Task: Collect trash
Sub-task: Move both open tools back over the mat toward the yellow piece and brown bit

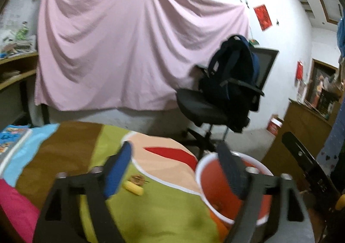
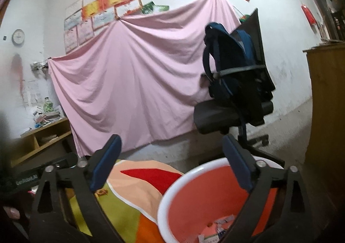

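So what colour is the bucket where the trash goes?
The bucket is orange-red with a white rim, seen best in the right wrist view.

The bucket looks like smooth, slightly glossy plastic, red with a white rim; the scraps lying in it look like paper, matt and printed; the bedcover is matt woven cloth in flat colour patches (no sheen anywhere); the yellow piece on it seems smooth, its material unclear through blur; the left gripper and right gripper have matt black plastic frames with dull metal pins, their finger pads a soft-looking matt blue; the pink sheet is thin creased cloth; the cabinet is wood with a low satin finish; the chair seat is matt black fabric.
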`<state>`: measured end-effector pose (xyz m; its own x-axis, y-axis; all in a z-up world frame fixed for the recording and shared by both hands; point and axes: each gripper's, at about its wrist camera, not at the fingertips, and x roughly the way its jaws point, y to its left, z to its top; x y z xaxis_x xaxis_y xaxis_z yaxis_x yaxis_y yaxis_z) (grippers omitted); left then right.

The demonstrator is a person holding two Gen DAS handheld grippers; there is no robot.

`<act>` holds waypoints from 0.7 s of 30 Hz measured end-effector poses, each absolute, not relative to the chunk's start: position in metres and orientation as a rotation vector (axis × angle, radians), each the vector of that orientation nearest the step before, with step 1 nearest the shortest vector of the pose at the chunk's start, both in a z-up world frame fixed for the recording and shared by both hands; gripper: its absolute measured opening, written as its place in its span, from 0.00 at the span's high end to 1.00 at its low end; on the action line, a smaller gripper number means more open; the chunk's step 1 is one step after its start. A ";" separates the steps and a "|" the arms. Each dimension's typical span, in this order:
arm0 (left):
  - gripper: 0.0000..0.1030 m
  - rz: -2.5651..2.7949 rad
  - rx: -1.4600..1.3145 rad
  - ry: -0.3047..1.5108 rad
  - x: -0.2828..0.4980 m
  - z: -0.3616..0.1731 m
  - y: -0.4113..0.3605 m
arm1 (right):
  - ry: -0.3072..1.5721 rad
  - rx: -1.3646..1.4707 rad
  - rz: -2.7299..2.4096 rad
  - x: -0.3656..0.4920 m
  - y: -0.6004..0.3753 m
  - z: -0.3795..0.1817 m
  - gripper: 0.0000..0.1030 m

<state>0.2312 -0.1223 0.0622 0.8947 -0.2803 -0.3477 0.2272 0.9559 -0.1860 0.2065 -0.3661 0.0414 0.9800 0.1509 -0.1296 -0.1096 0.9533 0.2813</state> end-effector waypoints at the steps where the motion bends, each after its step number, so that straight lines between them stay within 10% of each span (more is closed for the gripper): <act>1: 0.05 -0.248 -0.149 0.358 0.227 0.063 -0.116 | 0.137 0.270 0.138 0.205 -0.362 0.042 0.00; 21: 0.02 -0.060 -0.118 0.236 0.190 0.049 -0.024 | 0.045 0.083 0.281 0.206 -0.259 0.045 0.00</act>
